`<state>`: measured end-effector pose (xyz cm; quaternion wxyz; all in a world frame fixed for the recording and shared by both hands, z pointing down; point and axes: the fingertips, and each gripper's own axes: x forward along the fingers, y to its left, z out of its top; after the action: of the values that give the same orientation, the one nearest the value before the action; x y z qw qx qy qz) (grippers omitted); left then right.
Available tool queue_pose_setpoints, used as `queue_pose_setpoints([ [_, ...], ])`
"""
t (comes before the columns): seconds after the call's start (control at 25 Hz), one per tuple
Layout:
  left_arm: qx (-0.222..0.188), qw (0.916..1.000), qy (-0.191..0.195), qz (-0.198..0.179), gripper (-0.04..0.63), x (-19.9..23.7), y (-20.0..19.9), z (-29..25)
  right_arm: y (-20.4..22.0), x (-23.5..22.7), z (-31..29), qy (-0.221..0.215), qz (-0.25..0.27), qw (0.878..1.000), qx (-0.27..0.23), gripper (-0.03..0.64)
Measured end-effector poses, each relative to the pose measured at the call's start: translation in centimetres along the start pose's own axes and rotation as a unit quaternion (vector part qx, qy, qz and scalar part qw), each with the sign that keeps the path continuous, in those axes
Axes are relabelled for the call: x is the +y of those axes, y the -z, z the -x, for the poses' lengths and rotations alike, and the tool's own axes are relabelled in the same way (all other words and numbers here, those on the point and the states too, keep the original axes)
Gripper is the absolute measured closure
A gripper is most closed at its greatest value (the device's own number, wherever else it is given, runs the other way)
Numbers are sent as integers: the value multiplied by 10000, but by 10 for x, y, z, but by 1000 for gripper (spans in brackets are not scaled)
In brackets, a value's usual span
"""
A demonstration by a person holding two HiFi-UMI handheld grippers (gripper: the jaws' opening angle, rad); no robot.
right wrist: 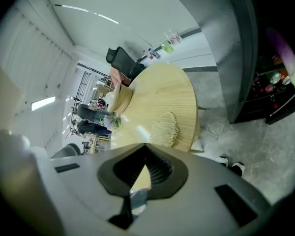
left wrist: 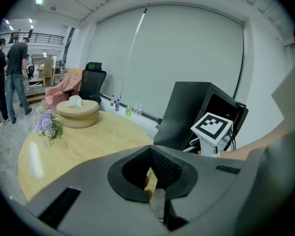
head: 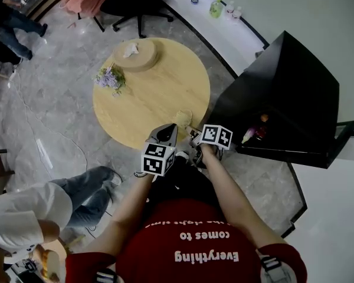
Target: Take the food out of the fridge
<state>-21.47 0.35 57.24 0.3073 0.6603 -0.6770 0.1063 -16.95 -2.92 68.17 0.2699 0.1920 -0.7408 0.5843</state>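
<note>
Food (head: 249,135) sat inside the open fridge (head: 295,87), near and to the right of the right hand-held gripper (right wrist: 143,166), the nearer one, while it and the left hand-held gripper (left wrist: 150,173) were both clenched on nothing, aimed at the desk (head: 141,99).

The round bench (head: 159,99) is pale wood, smooth with a soft sheen. The fridge (head: 295,87) is black with a dull sheen. The floor (head: 53,105) is polished grey stone. The left hand-held gripper (left wrist: 148,154) is matt grey plastic with ribbed black pads (left wrist: 166,168).
</note>
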Motion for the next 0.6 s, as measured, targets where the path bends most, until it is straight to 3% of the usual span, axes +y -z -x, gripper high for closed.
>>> queue_pose_setpoints([
  [0.4,-20,9996,-48,-262,594,-12,-15,9,-10,29,30,-473,203,9985,-207,606],
  [0.6,-76,9984,233,-505,594,-37,-34,14,-21,50,73,-803,317,9941,-654,606],
])
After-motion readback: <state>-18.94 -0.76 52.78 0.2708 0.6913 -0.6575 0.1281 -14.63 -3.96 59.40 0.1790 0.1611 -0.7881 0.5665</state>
